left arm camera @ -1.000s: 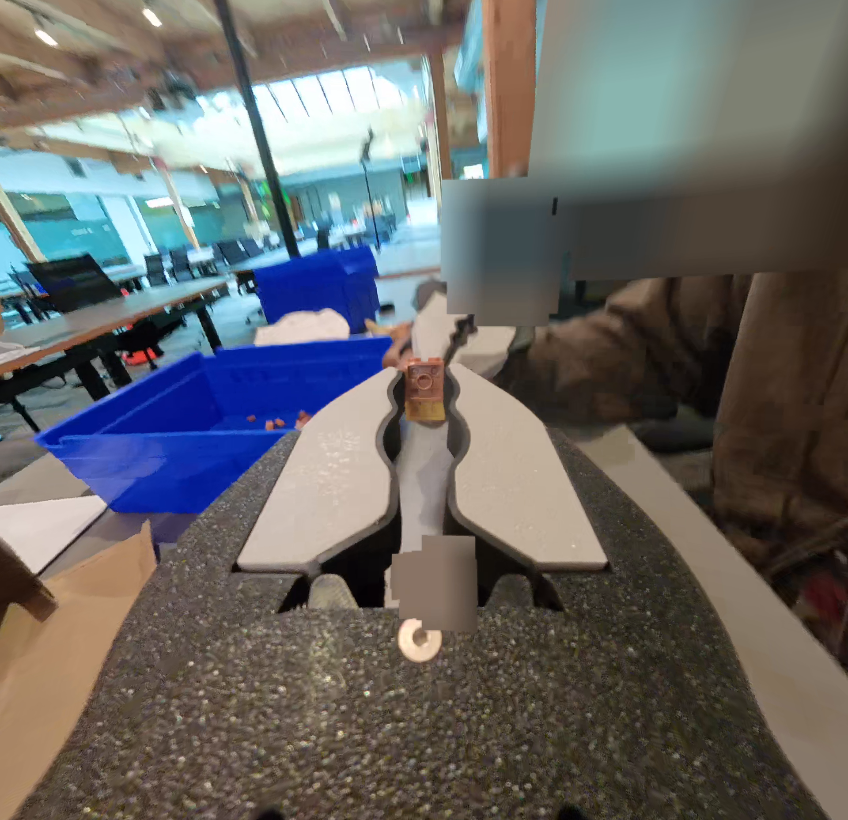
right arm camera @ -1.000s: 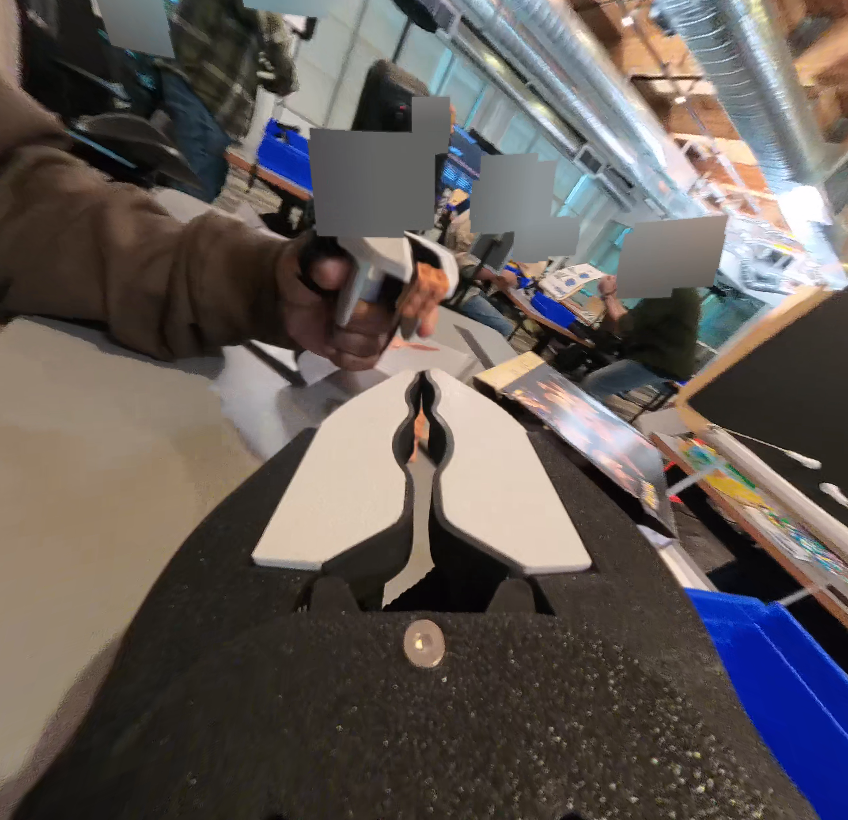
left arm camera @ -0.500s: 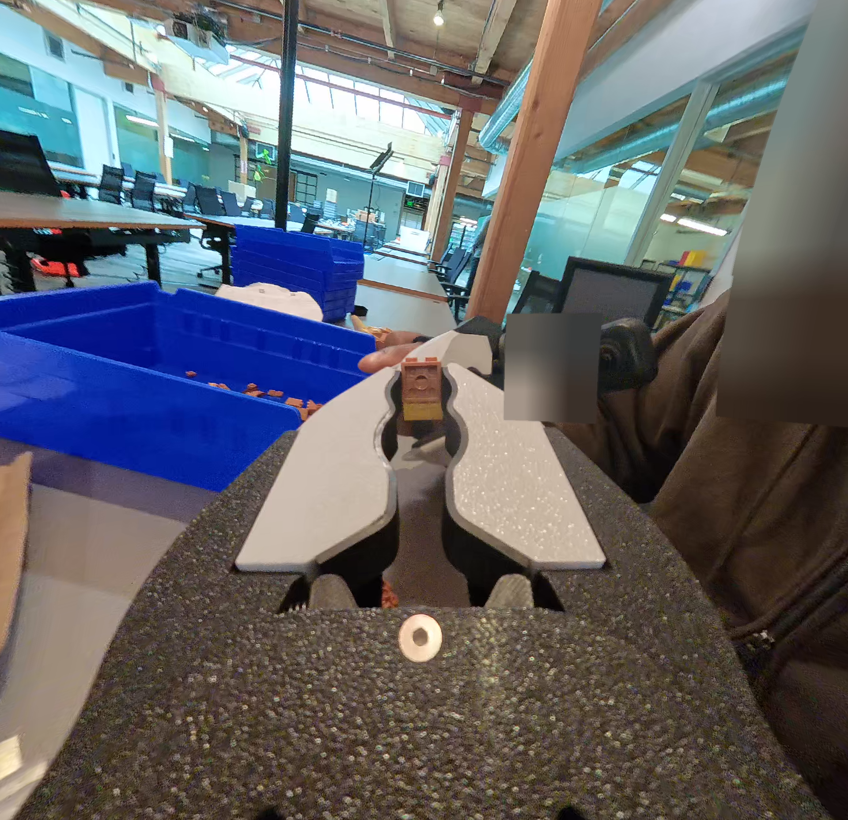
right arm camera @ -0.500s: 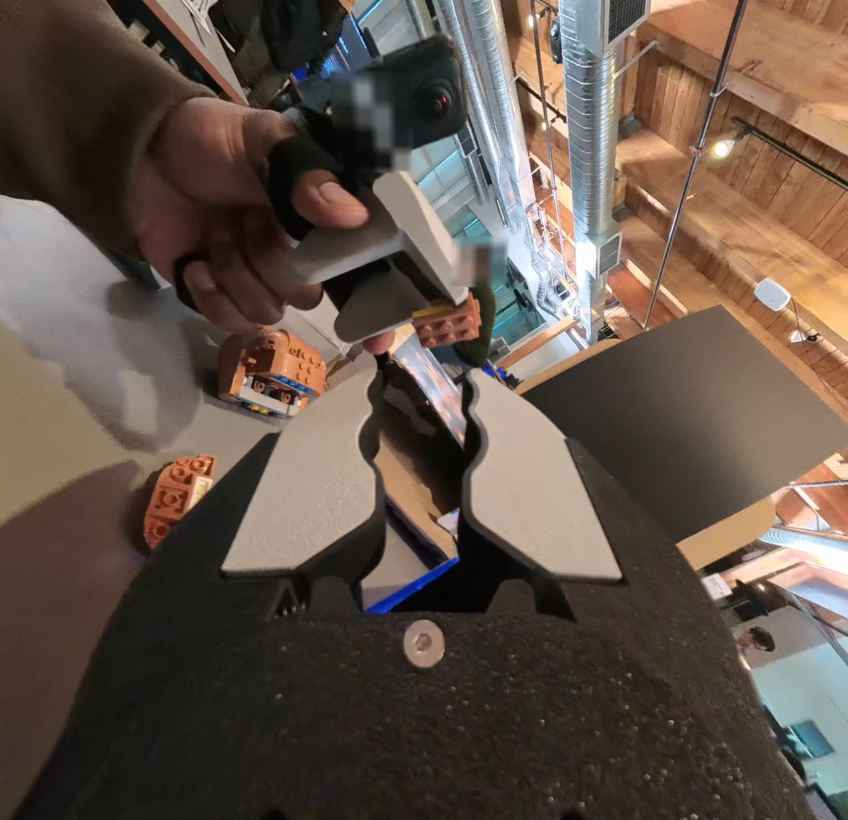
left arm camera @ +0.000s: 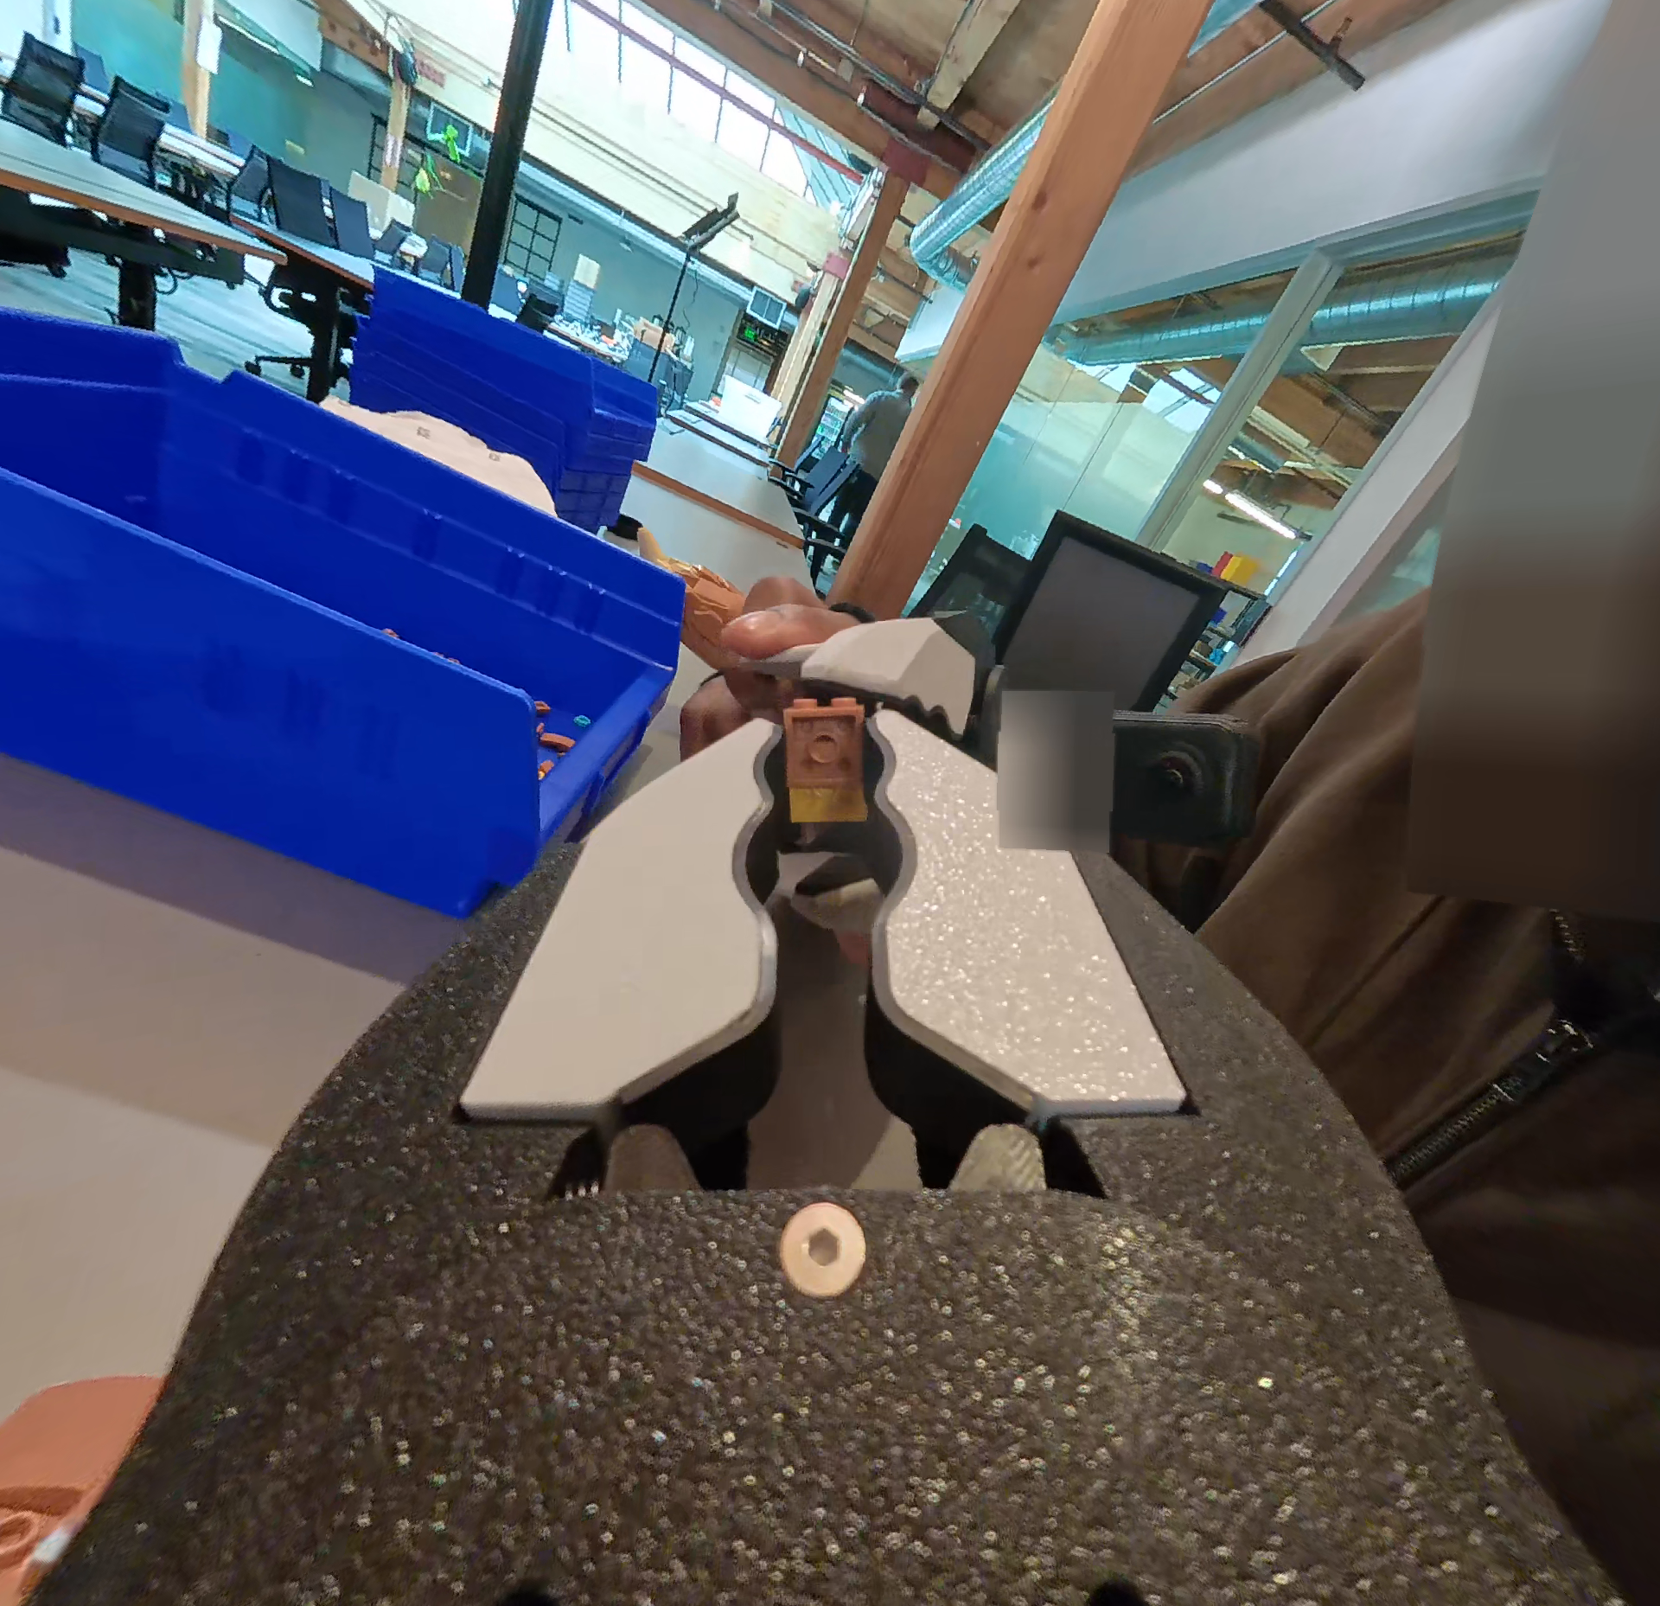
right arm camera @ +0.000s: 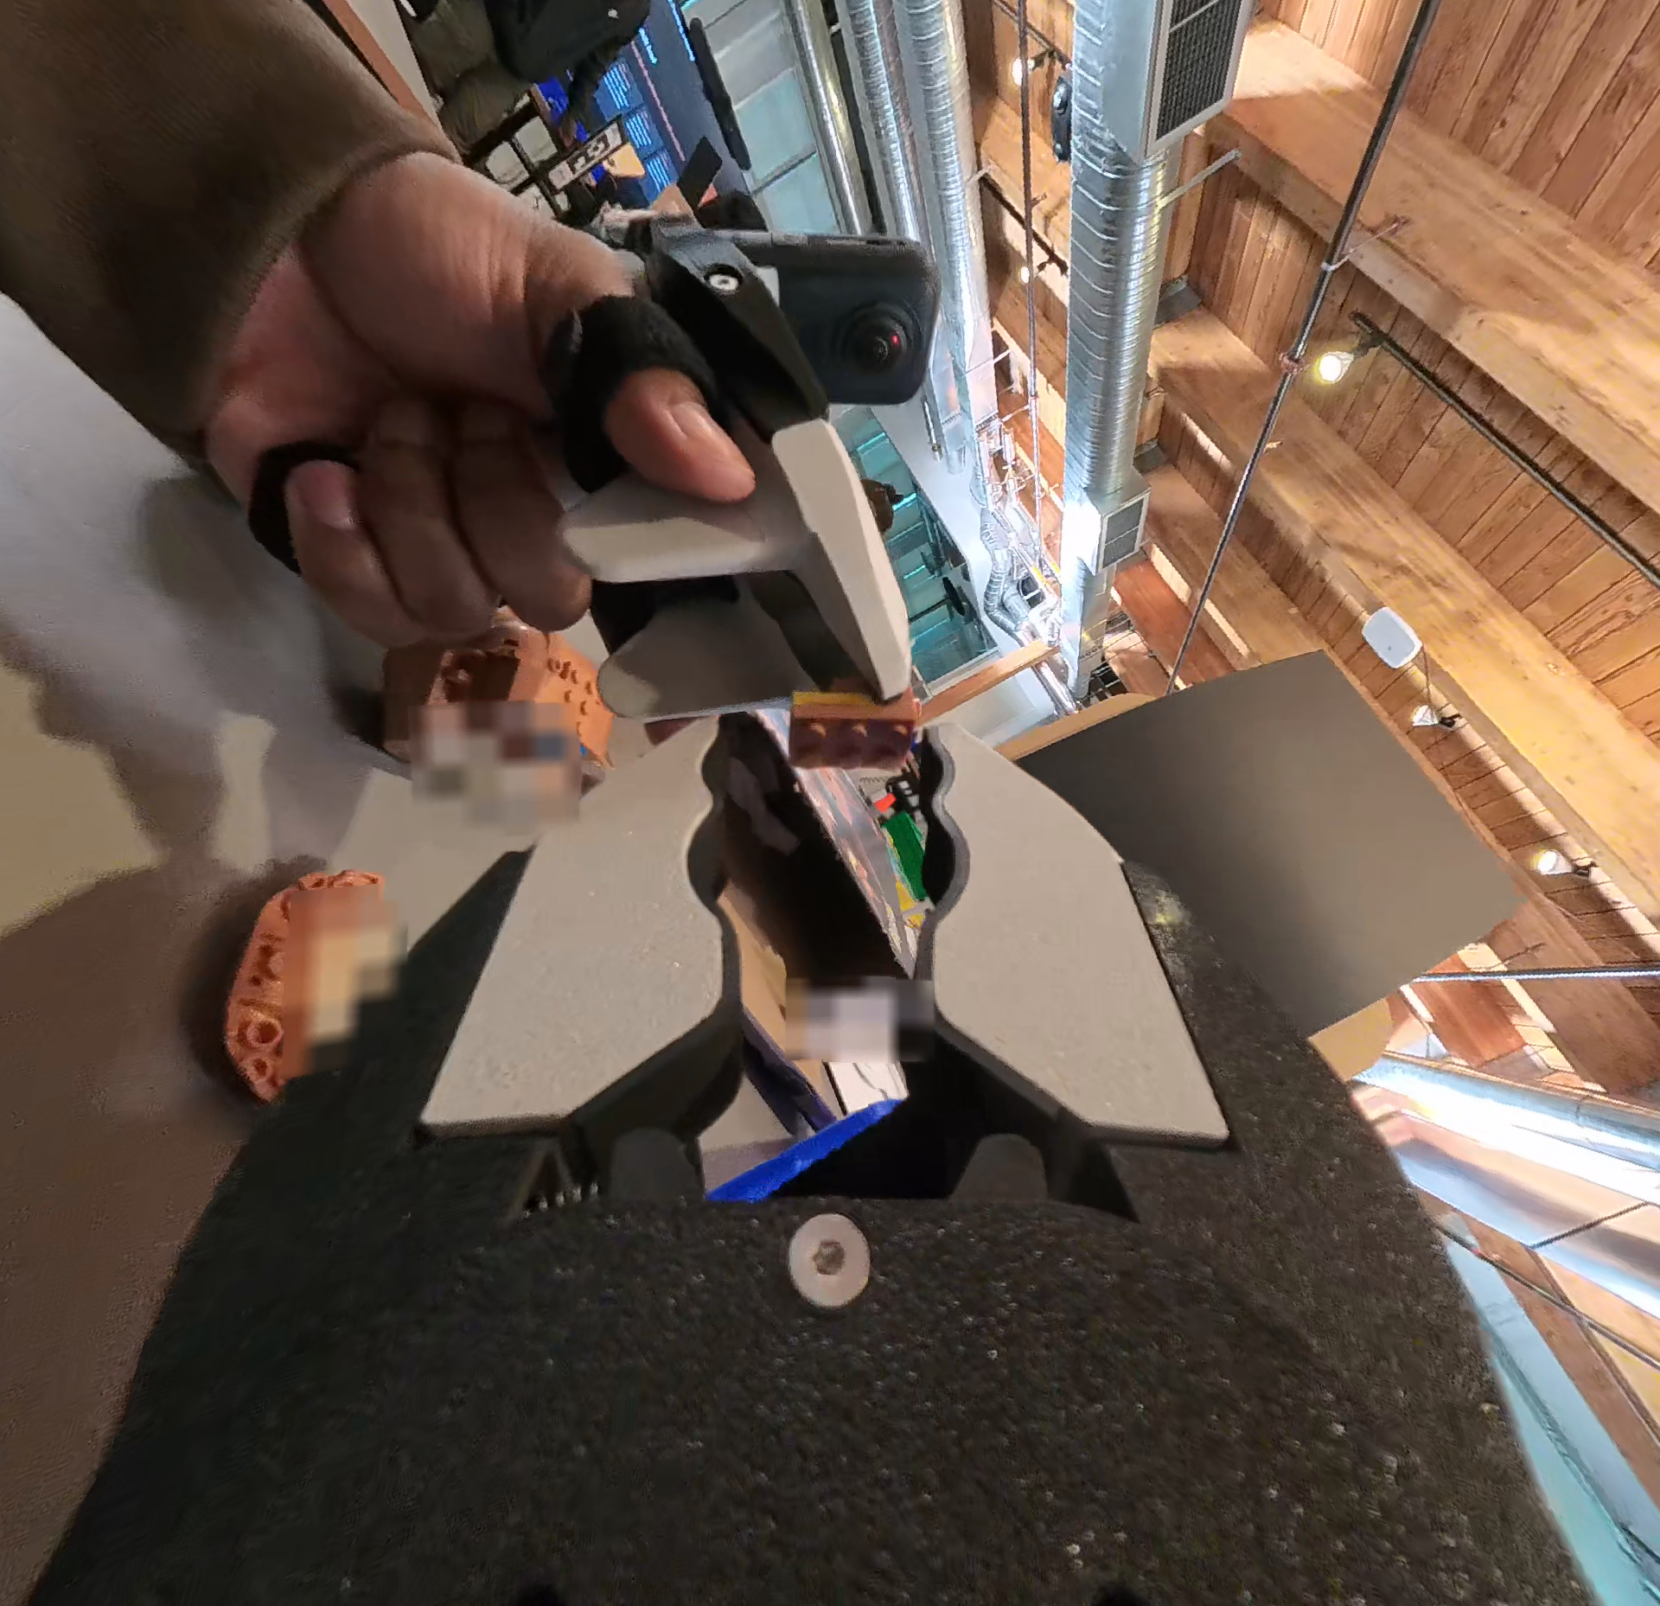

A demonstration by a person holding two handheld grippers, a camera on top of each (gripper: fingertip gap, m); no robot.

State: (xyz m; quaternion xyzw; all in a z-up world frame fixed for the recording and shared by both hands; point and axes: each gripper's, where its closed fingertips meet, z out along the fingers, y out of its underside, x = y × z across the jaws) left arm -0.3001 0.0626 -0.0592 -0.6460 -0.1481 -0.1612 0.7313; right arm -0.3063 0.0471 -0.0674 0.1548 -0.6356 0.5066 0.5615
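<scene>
On the surface (left arm camera: 162, 1024), toward its left edge, one large blue bin (left arm camera: 296, 664) is noted, with several small orange-brown pieces loose at its near right corner; a stack of further blue bins stands behind it, number not countable. At the bottom left corner of the left wrist view, part of an orange-brown brick assembly is seen.

Centrally, the left gripper (left arm camera: 824, 736) is recorded with its jaws clamped on one small brick piece (left arm camera: 824, 768), orange-brown above and yellow below, held clear of the surface. The piece is judged light, rigid and smooth-sided, liable to slip or twist; hold is best taken on its flat opposite sides, clear of the studs.

In the right wrist view, two orange-brown brick assemblies (right arm camera: 269, 970) lie on the surface at left, partly obscured. The right gripper (right arm camera: 822, 759) is recorded with jaws apart and empty, their tips just beside the held brick piece. Contact between them cannot be determined.
</scene>
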